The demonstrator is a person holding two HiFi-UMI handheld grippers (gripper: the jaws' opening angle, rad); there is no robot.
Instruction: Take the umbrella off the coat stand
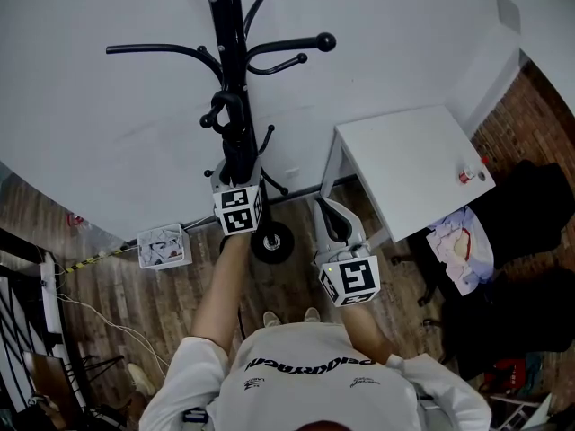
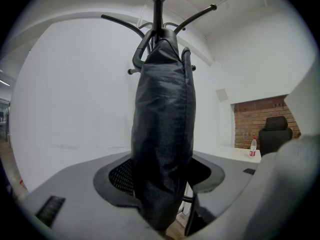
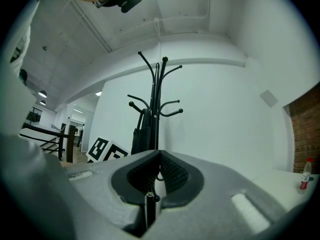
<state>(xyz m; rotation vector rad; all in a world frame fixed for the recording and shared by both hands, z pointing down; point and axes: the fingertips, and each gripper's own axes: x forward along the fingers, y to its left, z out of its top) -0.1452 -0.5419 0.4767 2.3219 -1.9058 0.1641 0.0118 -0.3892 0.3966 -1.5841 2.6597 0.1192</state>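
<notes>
A black coat stand [image 1: 220, 7] with curved hooks rises in front of the white wall. A folded black umbrella [image 2: 165, 134] hangs from one of its hooks against the pole. My left gripper [image 1: 235, 167] is at the stand, its jaws closed on the lower part of the umbrella, which fills the gap between the pads in the left gripper view. My right gripper [image 1: 329, 214] hangs lower and to the right, apart from the stand, shut with nothing between its jaws. From the right gripper view the stand [image 3: 157, 84] and the umbrella [image 3: 141, 129] show further off.
A white desk [image 1: 422, 160] stands right of the stand, with a small red-capped bottle [image 1: 465, 175] near its corner. A dark chair [image 1: 539, 205] is beyond it by the brick wall. A white basket [image 1: 162, 245] sits on the wooden floor to the left, near the stand's round base [image 1: 272, 242].
</notes>
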